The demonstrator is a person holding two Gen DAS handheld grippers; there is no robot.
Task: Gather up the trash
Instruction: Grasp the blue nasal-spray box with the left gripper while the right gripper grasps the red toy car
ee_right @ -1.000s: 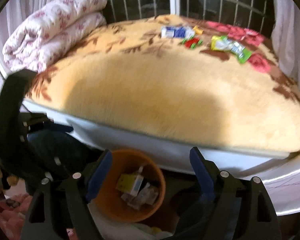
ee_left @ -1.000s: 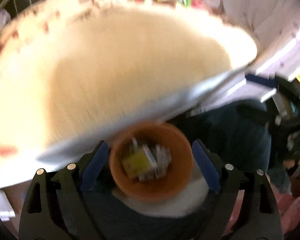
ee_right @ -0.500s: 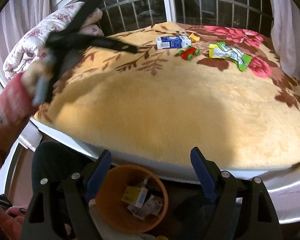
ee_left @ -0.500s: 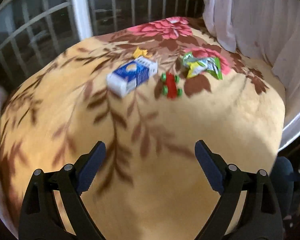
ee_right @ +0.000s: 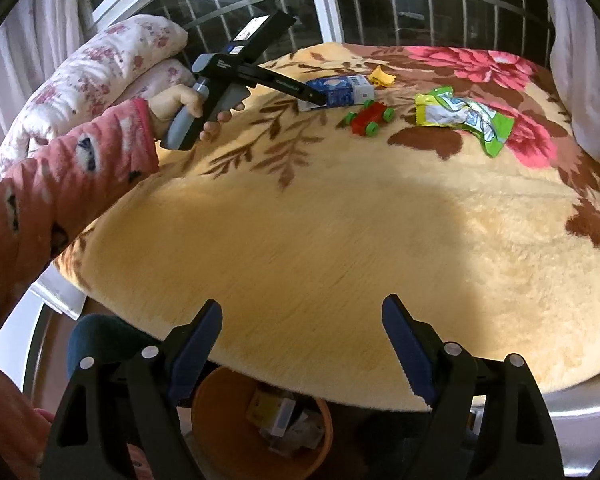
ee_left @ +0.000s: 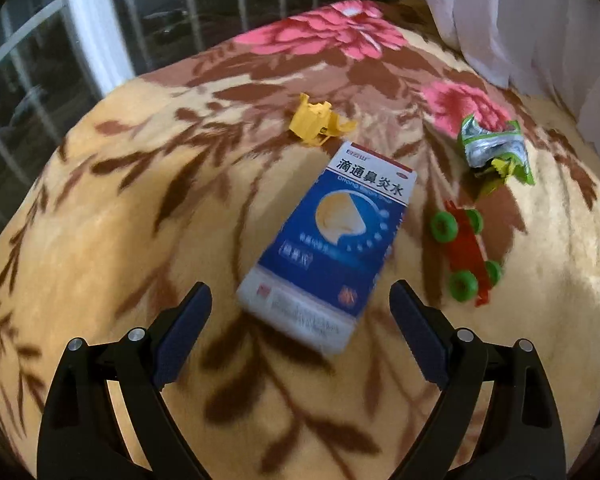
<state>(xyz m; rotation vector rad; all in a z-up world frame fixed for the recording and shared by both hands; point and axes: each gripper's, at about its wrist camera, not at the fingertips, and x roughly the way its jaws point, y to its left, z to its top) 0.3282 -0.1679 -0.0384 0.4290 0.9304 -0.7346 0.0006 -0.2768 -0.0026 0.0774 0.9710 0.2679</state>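
Note:
A blue and white medicine box lies flat on the floral blanket, just ahead of my open, empty left gripper. The box also shows in the right wrist view, with the left gripper reaching up to it. A crumpled yellow wrapper lies beyond the box. A green and silver snack bag lies to the right, and shows in the right wrist view. My right gripper is open and empty above the bed's near edge, over an orange bin holding trash.
A red toy car with green wheels lies right of the box and shows in the right wrist view. A folded floral quilt sits at the bed's left. Window bars stand behind the bed, curtains at the sides.
My left gripper swung up from over the orange bin, across the blanket, and closed in on the blue box. My right gripper stayed over the bed edge, open.

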